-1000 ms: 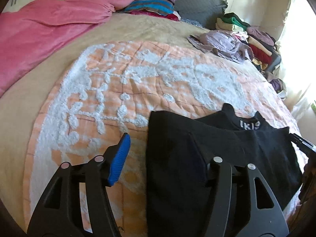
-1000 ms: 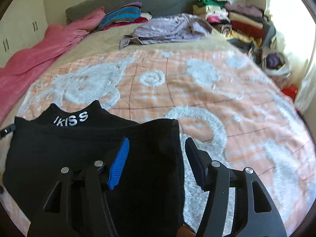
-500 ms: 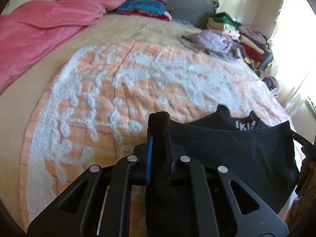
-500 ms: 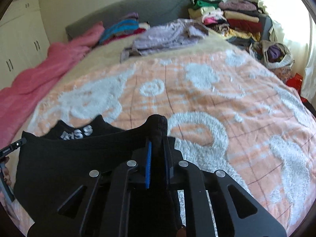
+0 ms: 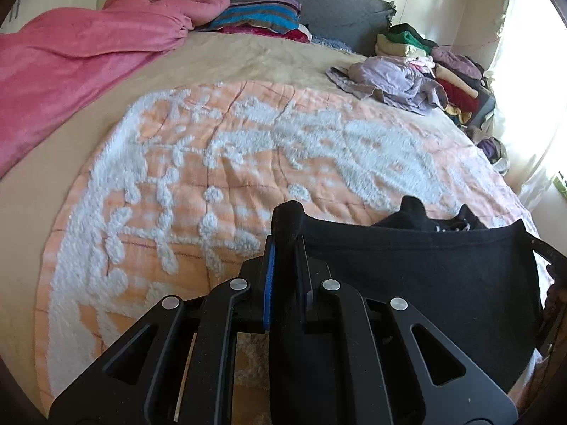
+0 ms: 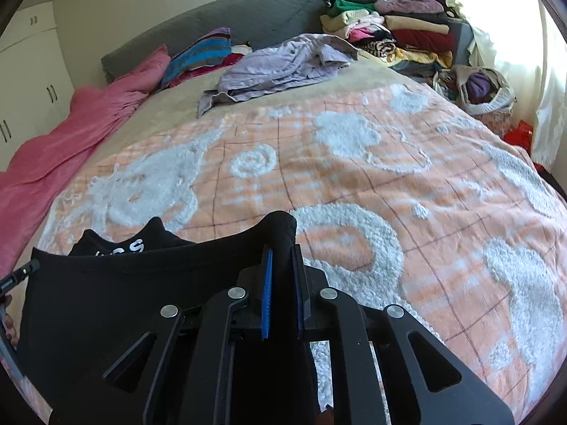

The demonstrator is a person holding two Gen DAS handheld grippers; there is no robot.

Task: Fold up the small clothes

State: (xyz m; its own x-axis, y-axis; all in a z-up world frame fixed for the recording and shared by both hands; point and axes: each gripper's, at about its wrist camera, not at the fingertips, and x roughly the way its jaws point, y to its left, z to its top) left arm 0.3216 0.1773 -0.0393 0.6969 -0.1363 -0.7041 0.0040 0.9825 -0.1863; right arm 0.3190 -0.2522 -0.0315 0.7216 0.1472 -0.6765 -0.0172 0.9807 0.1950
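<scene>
A bed [image 5: 248, 60] fills both views, spread with an orange blanket [image 5: 319, 163] tufted in white patterns, in a bright room with pale cupboards at 10 o'clock.

Nearest the camera in the left wrist view, the left tool [image 5: 285, 248] is clamped on a bunched corner of a black garment [image 5: 425, 276], the cloth sticking up past the blue pad. From there the garment's top edge stretches taut toward 3 o'clock, where a dark tool tip meets its other corner at the frame edge. The right wrist view shows the mirror of this: the right tool [image 6: 281, 265] is pressed together on a corner of the same black garment [image 6: 124, 301], which spreads toward 9 o'clock, lifted at the edge. Only this view shows the white lettering [image 6: 131, 248] on the collar clearly; in the left view it is mostly hidden behind the raised edge. At 9 o'clock in the right view fingertips and part of the other tool show at the rim.

Farther off, a crumpled lilac garment [image 6: 280, 67] lies on the beige sheet at 12 o'clock. A pink blanket [image 5: 78, 60] is heaped along the bed's side at 10 o'clock, with striped folded cloth [image 5: 262, 17] against the grey headboard [image 6: 219, 17]. A stack of folded clothes [image 6: 400, 32] sits at 1 o'clock, a bag of clothes [image 6: 485, 88] beside it near the window.
</scene>
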